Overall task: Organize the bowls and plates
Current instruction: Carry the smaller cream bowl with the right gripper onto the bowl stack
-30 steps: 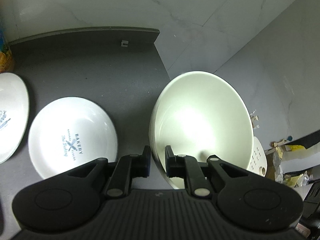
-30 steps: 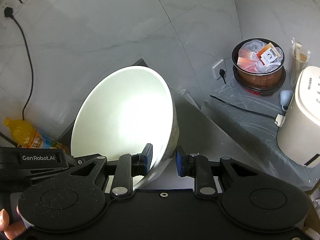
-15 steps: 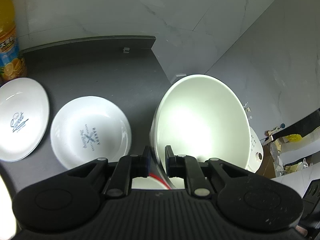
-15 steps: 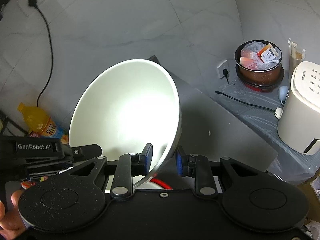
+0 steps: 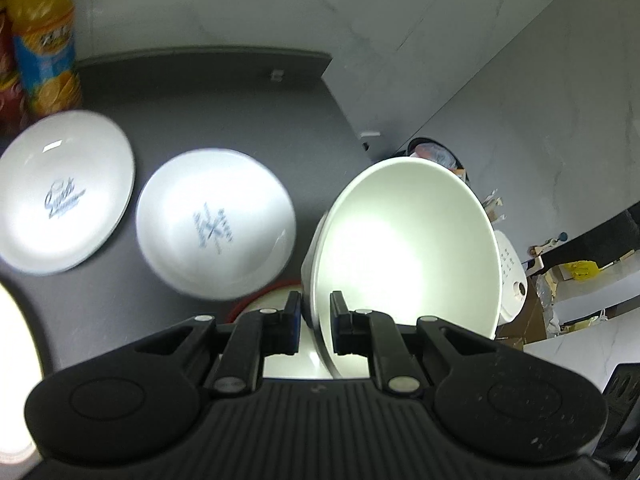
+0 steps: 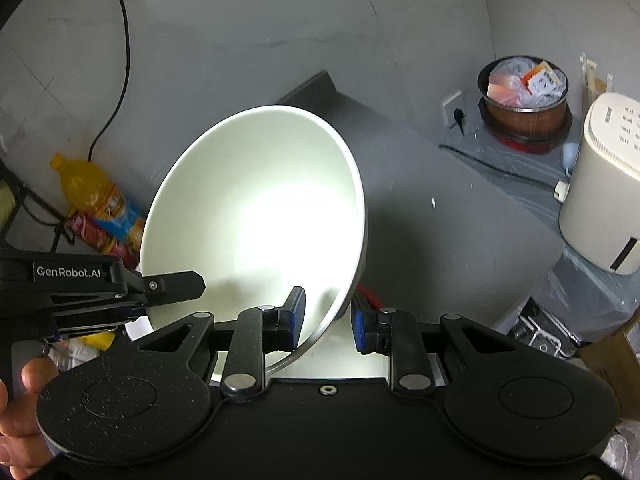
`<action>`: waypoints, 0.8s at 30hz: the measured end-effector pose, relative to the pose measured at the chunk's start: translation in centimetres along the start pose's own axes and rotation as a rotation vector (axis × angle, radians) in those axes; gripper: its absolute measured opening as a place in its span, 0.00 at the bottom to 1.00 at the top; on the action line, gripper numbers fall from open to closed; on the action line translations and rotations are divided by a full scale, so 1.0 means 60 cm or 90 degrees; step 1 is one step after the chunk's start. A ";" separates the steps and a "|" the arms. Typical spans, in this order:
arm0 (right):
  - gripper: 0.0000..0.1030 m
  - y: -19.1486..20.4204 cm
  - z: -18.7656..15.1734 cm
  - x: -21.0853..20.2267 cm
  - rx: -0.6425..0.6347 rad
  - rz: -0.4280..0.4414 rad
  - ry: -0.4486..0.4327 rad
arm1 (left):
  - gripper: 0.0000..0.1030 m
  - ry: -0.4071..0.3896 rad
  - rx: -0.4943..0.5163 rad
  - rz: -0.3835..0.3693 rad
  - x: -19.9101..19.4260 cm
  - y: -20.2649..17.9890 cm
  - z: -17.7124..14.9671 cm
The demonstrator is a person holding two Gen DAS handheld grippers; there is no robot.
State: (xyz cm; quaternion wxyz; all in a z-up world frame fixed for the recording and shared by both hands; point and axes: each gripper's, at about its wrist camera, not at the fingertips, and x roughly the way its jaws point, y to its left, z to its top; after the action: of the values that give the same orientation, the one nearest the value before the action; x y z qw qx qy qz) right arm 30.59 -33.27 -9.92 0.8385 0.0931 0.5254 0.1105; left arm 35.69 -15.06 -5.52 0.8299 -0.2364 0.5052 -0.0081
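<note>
Left gripper [image 5: 315, 326] and right gripper [image 6: 327, 326] each clamped white bowl [image 5: 404, 256] rim, bowl tilted, airborne above tabletop [image 5: 224, 108]. Transfer step underway; next move likely calls for lowering onto red-rimmed bowl [image 5: 264, 300] beneath grippers, beside printed plates [image 5: 216, 224].

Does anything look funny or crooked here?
Yes: the big white bowl is tipped up on edge, not flat like the two plates. Both the left hand-held gripper and the right hand-held gripper straddle its rim.

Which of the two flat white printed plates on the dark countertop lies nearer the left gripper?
The white plate with the crossed blue logo, just beyond the left gripper; the white plate with script lettering lies farther left, beside the orange juice bottle.
</note>
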 end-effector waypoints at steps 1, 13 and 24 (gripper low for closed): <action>0.24 -0.001 -0.003 0.001 -0.001 0.000 0.004 | 0.13 0.004 -0.003 0.000 0.002 0.004 -0.005; 0.25 -0.001 -0.039 0.008 -0.030 0.008 0.070 | 0.13 0.034 -0.020 0.017 0.009 0.032 -0.052; 0.27 0.001 -0.052 0.028 -0.057 0.018 0.132 | 0.13 0.062 -0.045 0.042 0.024 0.053 -0.071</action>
State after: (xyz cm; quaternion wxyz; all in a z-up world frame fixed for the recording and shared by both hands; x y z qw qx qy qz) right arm 28.48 -32.63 -12.69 0.7815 0.0508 0.6023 0.1546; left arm 32.10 -14.22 -9.59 0.7951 -0.2483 0.5527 0.0255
